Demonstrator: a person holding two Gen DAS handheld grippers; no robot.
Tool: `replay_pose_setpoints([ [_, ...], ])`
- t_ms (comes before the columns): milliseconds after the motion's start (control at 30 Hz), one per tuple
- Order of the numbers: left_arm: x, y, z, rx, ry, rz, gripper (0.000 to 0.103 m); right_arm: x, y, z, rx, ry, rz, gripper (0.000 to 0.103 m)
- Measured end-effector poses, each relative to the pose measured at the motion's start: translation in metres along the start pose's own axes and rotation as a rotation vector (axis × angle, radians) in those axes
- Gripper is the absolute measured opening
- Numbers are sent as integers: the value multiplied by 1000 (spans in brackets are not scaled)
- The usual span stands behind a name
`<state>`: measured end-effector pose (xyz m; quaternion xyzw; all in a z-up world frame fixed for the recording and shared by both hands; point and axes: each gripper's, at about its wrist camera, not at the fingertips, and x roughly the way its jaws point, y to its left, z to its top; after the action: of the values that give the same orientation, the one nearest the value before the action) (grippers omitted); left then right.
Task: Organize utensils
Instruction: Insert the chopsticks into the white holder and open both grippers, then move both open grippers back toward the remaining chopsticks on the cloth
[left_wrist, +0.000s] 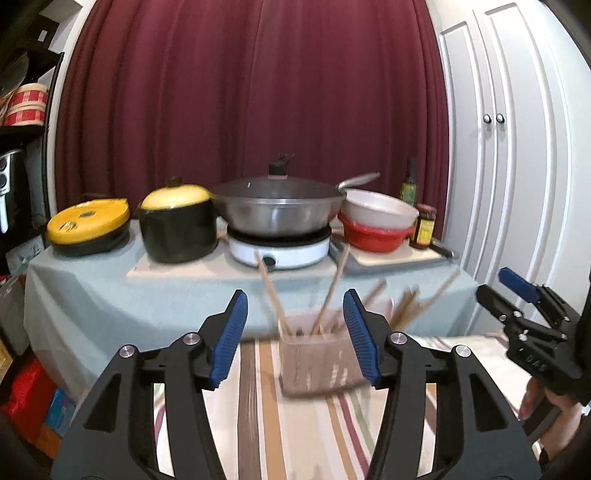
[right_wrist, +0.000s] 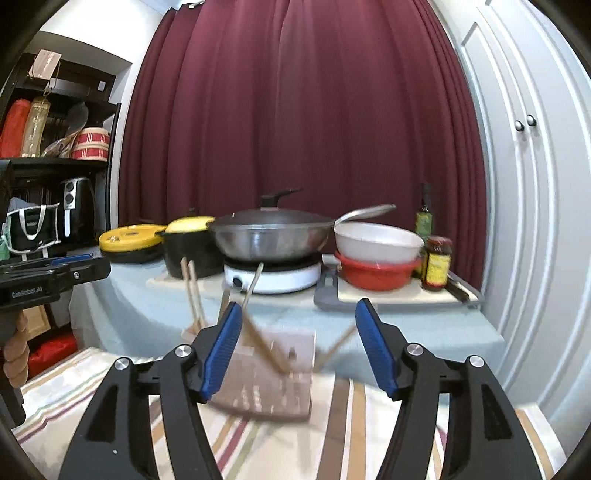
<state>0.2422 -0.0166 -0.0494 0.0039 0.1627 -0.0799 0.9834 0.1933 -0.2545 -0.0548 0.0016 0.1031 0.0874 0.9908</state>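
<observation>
The chopsticks (left_wrist: 334, 284) and holder (left_wrist: 317, 363) are blurred (motion); both hand-held grippers (left_wrist: 295, 332) (right_wrist: 299, 347) are held wide, empty.

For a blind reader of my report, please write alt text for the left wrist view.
The open left claw points at a translucent utensil holder with wooden chopsticks, standing on a striped cloth. Behind, a table holds a lidded wok, yellow-lidded pots and stacked bowls; the right claw shows at the right edge.
</observation>
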Motion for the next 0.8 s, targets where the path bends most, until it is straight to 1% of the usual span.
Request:
replay_pose_setpoints([
  [200, -37, -6, -44, -24, 63, -6, 54, -48, 11, -39, 0, 67, -9, 63],
  [433, -75, -22, -103, -6, 133, 13, 54, -94, 18, -90, 21, 161, 3, 63],
  [633, -91, -29, -148, -20, 214, 25, 54, -126, 22, -132, 45, 226, 8, 63],
  [800, -106, -37, -179, -17, 260, 28, 54, -150, 27, -160, 42, 260, 15, 63],
])
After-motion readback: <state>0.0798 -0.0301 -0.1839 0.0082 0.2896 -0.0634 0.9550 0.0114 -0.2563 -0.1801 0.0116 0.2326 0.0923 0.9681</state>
